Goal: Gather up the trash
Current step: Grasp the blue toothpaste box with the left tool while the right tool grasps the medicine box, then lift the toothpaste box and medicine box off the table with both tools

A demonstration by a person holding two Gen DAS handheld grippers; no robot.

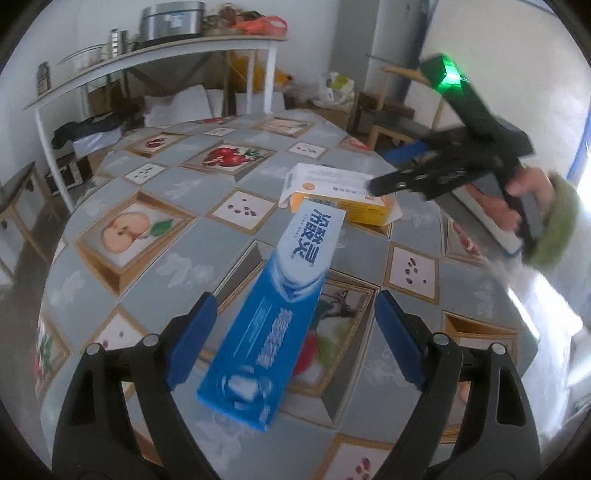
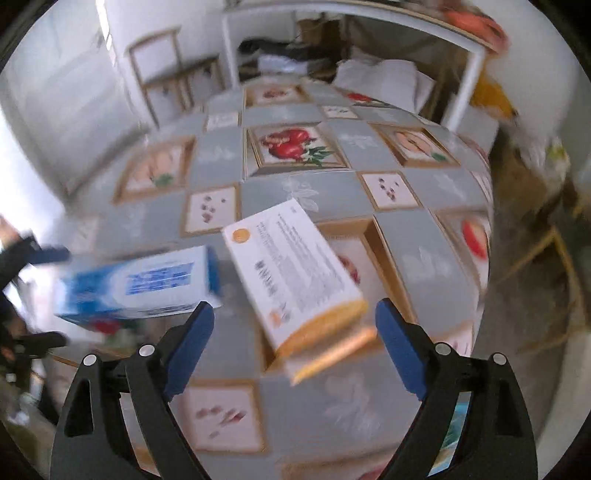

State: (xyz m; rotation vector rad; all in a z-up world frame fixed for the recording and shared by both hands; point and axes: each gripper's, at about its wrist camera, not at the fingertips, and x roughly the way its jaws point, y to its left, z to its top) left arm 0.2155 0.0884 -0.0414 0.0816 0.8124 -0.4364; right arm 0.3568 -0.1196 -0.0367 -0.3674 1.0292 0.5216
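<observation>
Blue box [image 1: 269, 314] lying flat on the table [image 1: 177, 192], long axis running toward the far edge; closed, contents not showing. Orange box [image 1: 340, 195] sitting just past its far end, touching or nearly so, one end flap hanging open; inside not visible.

Left gripper [image 1: 295, 339] hanging over the blue box, fingers [image 1: 192, 343] standing wide apart, pads clear of the cardboard. Right gripper [image 2: 295, 347] hovering above the near end of the orange box [image 2: 295, 273], fingers [image 2: 188, 347] spread wide, nothing pinched; view blurring. A hand [image 1: 524, 192] gripping its handle.

Table wearing a grey cloth with fruit panels. Behind its far edge: a white shelf [image 1: 155, 55] carrying a metal pot [image 1: 173, 18] and tins, bags piling underneath, wooden chair [image 1: 399, 122] by the wall.
</observation>
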